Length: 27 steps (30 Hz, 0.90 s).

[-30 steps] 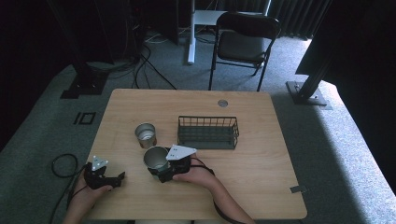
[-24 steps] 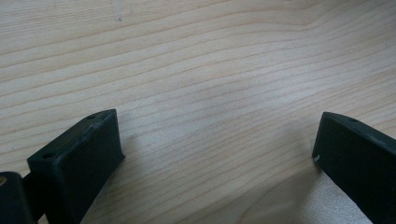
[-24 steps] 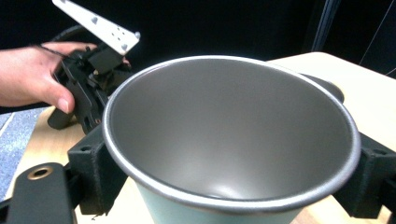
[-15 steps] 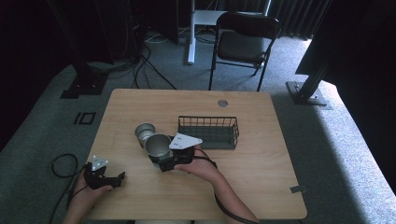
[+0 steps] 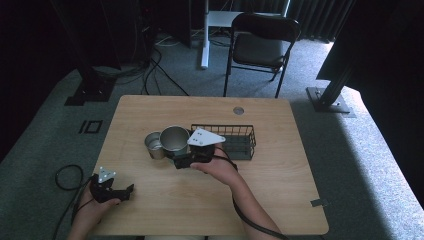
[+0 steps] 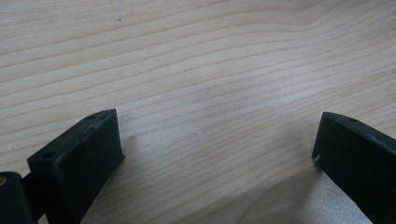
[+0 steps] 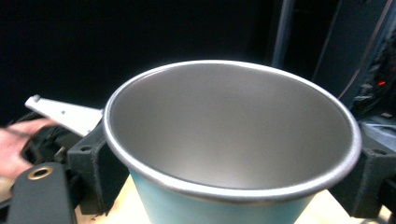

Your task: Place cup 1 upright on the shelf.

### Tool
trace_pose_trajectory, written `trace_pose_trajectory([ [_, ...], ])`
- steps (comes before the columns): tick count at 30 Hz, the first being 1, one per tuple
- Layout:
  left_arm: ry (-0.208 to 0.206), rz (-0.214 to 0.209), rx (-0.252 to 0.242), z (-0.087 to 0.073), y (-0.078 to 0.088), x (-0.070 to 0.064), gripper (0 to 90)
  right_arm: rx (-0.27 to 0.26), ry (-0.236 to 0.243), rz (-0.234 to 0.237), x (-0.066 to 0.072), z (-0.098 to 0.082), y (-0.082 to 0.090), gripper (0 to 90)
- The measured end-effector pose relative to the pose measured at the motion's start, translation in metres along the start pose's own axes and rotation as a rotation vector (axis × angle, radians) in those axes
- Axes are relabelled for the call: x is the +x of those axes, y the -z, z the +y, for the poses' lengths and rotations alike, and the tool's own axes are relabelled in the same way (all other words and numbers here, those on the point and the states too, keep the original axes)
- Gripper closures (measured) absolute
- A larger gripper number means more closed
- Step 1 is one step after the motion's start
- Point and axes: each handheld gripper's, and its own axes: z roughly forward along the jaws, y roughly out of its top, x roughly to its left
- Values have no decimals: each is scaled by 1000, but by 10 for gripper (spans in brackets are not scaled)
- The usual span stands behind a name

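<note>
My right gripper [image 5: 177, 156] is shut on a metal cup [image 5: 174, 137], held just above the table near its middle. In the right gripper view this cup [image 7: 229, 130] has a teal outside and a bare steel inside, with a black jaw on each side of it. A second, smaller metal cup [image 5: 155, 145] stands on the table right beside it to the left. My left gripper [image 5: 126, 192] rests at the table's near left edge; in its own view the left gripper [image 6: 215, 135] stands open over bare wood.
A black wire basket [image 5: 225, 127] stands just right of the cups. The wooden table [image 5: 280, 190] has a round grommet [image 5: 238, 110] at its far edge. A folding chair [image 5: 260, 45] and cables lie on the floor beyond.
My right gripper has carried the cup away from the person, toward the smaller cup and the basket. The left gripper has stayed in place.
</note>
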Motion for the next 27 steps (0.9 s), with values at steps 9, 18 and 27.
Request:
trace_pose_trajectory([
  [9, 0, 1, -2, 0, 0, 0, 19, -44, -24, -84, -18, 17, 15, 126],
  [18, 1, 1, -2, 0, 0, 0, 19, -40, -24, -215, -42, 25, 36, 126],
  [27, -1, 1, -3, 0, 0, 0, 19, -39, -48, -339, -66, 25, 56, 126],
])
